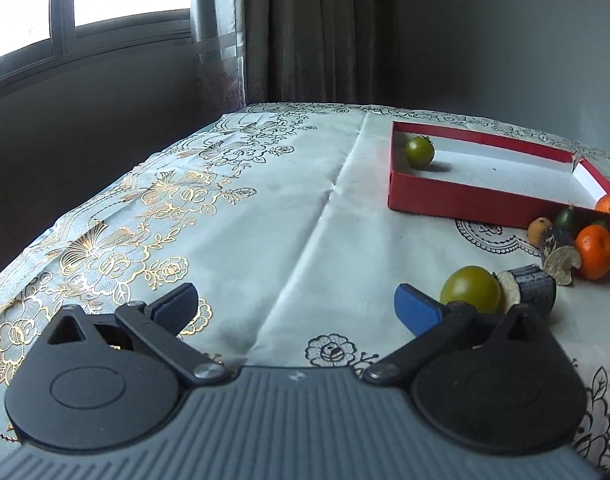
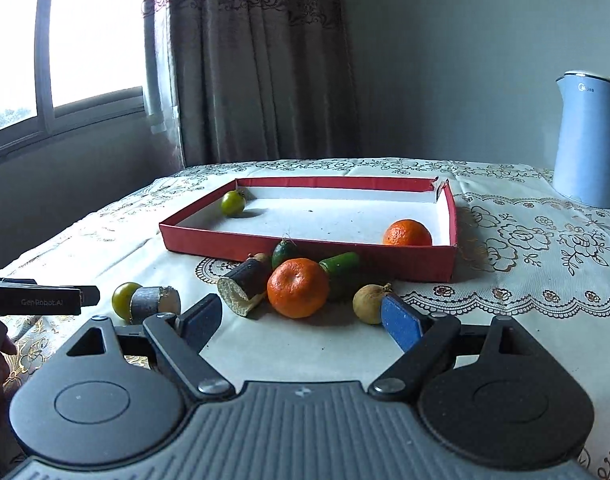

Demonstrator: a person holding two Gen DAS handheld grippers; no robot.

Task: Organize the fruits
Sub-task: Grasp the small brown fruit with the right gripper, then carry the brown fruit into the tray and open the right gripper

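Note:
A red tray [image 2: 305, 261] [image 1: 465, 200] on the table holds a green fruit [image 2: 232, 203] [image 1: 419, 152] at its far left corner and an orange [image 2: 407, 233] at its near right. In front of it lies a heap: an orange [image 2: 298, 288] [image 1: 594, 251], a cut dark piece [image 2: 243, 285] [image 1: 556, 254], two small green fruits [image 2: 339, 264], a yellowish fruit [image 2: 367, 303]. Apart to the left sit a green fruit [image 2: 123, 299] [image 1: 470, 289] and a dark stub [image 2: 153, 304] [image 1: 531, 289]. My left gripper [image 1: 295, 306] is open and empty, the green fruit just beyond its right finger. My right gripper [image 2: 301, 320] is open and empty before the heap.
A pale blue kettle [image 2: 589, 140] stands at the back right of the table. The patterned tablecloth [image 1: 233, 220] covers the table, whose left edge drops toward a window and curtain. The left gripper's body [image 2: 37, 300] and a hand show at the right wrist view's left edge.

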